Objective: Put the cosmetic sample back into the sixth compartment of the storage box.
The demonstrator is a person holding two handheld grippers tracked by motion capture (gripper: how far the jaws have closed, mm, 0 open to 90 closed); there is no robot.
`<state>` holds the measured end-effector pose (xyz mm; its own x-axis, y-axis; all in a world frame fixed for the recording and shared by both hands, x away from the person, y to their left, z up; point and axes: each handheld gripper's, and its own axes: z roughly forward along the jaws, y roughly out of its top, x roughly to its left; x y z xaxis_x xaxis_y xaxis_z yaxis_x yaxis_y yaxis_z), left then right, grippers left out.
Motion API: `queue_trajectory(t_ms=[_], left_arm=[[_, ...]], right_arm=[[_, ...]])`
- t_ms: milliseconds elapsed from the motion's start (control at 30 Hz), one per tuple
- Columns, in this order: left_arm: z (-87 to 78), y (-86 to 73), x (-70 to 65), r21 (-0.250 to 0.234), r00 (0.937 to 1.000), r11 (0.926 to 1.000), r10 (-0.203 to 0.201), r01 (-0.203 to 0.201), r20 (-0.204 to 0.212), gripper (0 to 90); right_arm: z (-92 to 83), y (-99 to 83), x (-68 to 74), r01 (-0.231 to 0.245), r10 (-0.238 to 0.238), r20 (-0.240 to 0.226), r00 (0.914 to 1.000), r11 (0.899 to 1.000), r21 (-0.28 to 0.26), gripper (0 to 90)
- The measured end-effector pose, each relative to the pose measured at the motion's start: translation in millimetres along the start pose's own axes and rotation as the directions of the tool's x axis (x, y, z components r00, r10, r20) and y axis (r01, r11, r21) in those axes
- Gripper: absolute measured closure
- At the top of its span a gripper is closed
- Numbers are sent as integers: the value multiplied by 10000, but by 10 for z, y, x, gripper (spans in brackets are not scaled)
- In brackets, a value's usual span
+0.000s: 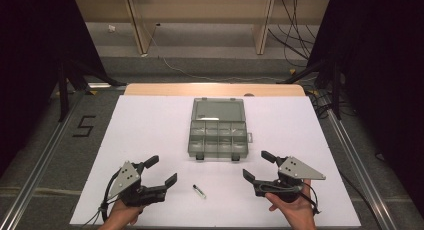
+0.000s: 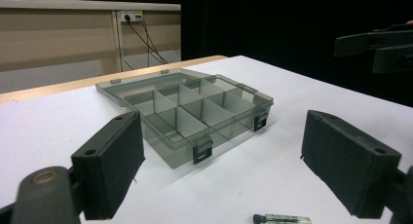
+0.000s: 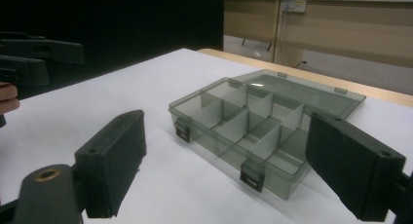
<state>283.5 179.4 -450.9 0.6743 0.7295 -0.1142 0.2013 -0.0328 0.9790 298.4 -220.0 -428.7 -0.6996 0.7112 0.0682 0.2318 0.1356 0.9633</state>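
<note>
Seen from above, two hands at the near edge of a white table each hold a black two-jaw gripper. The left gripper is at the near left and the right gripper at the near right, both angled inward toward the table's middle. Each has its jaws spread wide apart with nothing between them; each gripper's own view shows the two padded jaws standing well clear of one another over bare table.

Between the two grippers, near the front of the table, lies a small clear vial with a dark cap, flat on its side and touching neither gripper. In the left gripper view it lies at the bottom edge, just ahead of the jaws.

Farther back, at the table's middle, sits a smoky grey transparent organiser box. Its lid is open and laid back flat on the far side. Dividers split the tray into small compartments, and two dark latches hang on its near wall.

Beyond the table is a grey floor with trailing cables and pale wooden furniture legs
</note>
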Motion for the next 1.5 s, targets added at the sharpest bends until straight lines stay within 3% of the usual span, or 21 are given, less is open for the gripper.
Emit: queue_trajectory(t_ms=[500,533,633,667,867,967,1000,1300,1433,1500], left_arm=[[0,0,2,16,10000,10000,34,-34,-21,150],[2,-1,-1,7,10000,10000,35,-35,-5,150],[3,-2,-1,17,10000,10000,32,-32,-13,150],[4,-2,0,24,10000,10000,36,-36,-18,150],[4,-3,3,27,10000,10000,37,-37,-24,150],[4,-3,1,24,10000,10000,40,-40,-20,150],[5,-4,2,34,10000,10000,45,-45,-23,150],[16,-9,6,-45,10000,10000,17,-17,24,150],[12,-7,4,33,10000,10000,17,-17,-31,150],[15,-9,5,-15,10000,10000,13,-13,0,150]], right_arm=[[17,5,22,121,-121,-94,9999,9999,5,159],[34,4,30,163,-159,-263,9995,9998,152,159],[56,-4,52,245,-240,-205,9995,9994,247,159],[76,-2,72,306,-289,-334,9990,9981,531,159],[134,3,135,332,-297,-608,9977,9978,575,162],[189,-4,179,680,-634,-792,9948,9961,565,165],[201,0,212,552,-461,-968,9942,9941,929,167],[318,-7,292,900,-743,-1380,9876,9897,1116,178],[398,11,343,1174,-921,-1492,9845,9783,1708,181],[476,30,386,1600,-1278,-1609,9787,9653,2065,183]])
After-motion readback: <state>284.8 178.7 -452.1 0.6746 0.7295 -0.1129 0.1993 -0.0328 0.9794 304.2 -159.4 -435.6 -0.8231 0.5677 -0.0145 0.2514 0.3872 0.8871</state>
